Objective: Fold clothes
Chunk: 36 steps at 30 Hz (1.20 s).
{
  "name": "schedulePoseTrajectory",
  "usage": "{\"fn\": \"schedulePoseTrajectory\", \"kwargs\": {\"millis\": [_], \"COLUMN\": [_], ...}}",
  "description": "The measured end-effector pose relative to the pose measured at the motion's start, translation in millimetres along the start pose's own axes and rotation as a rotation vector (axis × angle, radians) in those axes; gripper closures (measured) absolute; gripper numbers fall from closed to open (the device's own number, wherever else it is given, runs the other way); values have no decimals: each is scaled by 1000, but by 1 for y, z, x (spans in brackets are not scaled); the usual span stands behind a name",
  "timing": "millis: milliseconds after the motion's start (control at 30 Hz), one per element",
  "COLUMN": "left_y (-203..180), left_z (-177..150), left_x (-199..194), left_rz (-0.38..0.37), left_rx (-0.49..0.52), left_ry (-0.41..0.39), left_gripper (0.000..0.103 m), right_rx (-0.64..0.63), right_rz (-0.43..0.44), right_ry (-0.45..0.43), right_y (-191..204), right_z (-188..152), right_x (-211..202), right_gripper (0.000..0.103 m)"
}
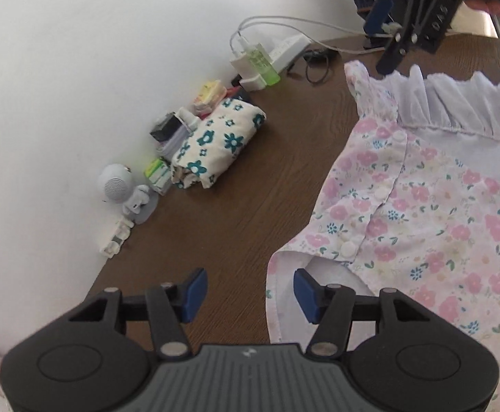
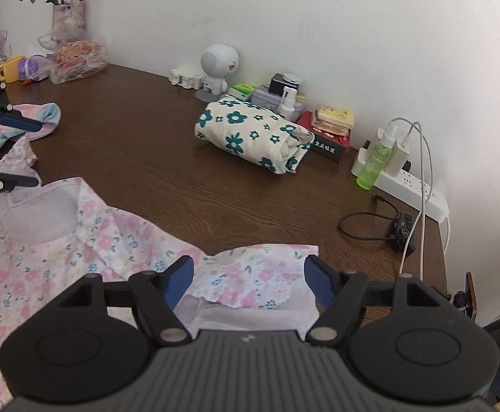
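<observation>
In the left wrist view, the left gripper [image 1: 250,295] fills the bottom of the frame with its blue pads spread wide and nothing between them; one pad hangs over the bare brown table [image 1: 250,178], the other over the neckline edge of the pink floral garment [image 1: 439,226]. That garment lies flat across the right half of the frame, white buttons running up its placket and a white ruffle along its upper edge. Further up, in the middle left, a folded cream cloth with teal flowers [image 1: 215,144] rests beside small boxes and a round white speaker figure [image 1: 122,189] against the wall. At the top right the right gripper [image 1: 392,43] hovers over the ruffle.

In the right wrist view, the right gripper [image 2: 250,279] is likewise wide open and empty, low over a sleeve of the garment. A green spray bottle [image 2: 375,163] and power strip [image 2: 414,189] stand at the right.
</observation>
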<state>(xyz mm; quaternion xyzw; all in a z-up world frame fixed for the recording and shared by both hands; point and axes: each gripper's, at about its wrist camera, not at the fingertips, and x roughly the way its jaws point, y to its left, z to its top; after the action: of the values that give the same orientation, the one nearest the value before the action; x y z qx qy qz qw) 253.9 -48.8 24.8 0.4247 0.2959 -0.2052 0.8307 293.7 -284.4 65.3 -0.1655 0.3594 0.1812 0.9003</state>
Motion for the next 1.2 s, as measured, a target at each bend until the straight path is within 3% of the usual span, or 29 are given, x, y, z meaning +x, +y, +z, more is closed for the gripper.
{"fn": "schedulePoseTrajectory", "kwargs": {"millis": [67,300,433,500,567,633,733,833,1100,1200], "left_y": [2,15,17,17,16,14,10,8,10,11], "left_z": [-3,-7,-5,-4,-3,-3,-5,-8,-17,-21], "left_x": [19,55,63,64,63,60,50,51,61,65], "left_rz": [-46,-174,-235,-257,-270,-273,-239,-146,3,59], "left_rx": [44,89,120,137,160,173,174,161,144,137], "left_ry": [27,3,-28,-41,-55,-88,-172,-178,-102,-73], "left_gripper": [55,55,59,65,86,96,101,103,103,95], "right_rx": [47,274,309,304,311,329,372,424,523,561], "right_rz": [24,236,274,273,262,250,225,177,110,98], "right_ry": [27,81,108,118,126,130,131,134,132,107], "right_y": [-18,-70,-67,-62,-60,-60,-62,-66,-76,-80], "right_z": [2,1,4,5,5,4,2,-2,-17,-20], "right_x": [15,52,71,78,81,84,86,89,104,100], "right_gripper": [30,28,29,35,45,67,88,98,98,94]}}
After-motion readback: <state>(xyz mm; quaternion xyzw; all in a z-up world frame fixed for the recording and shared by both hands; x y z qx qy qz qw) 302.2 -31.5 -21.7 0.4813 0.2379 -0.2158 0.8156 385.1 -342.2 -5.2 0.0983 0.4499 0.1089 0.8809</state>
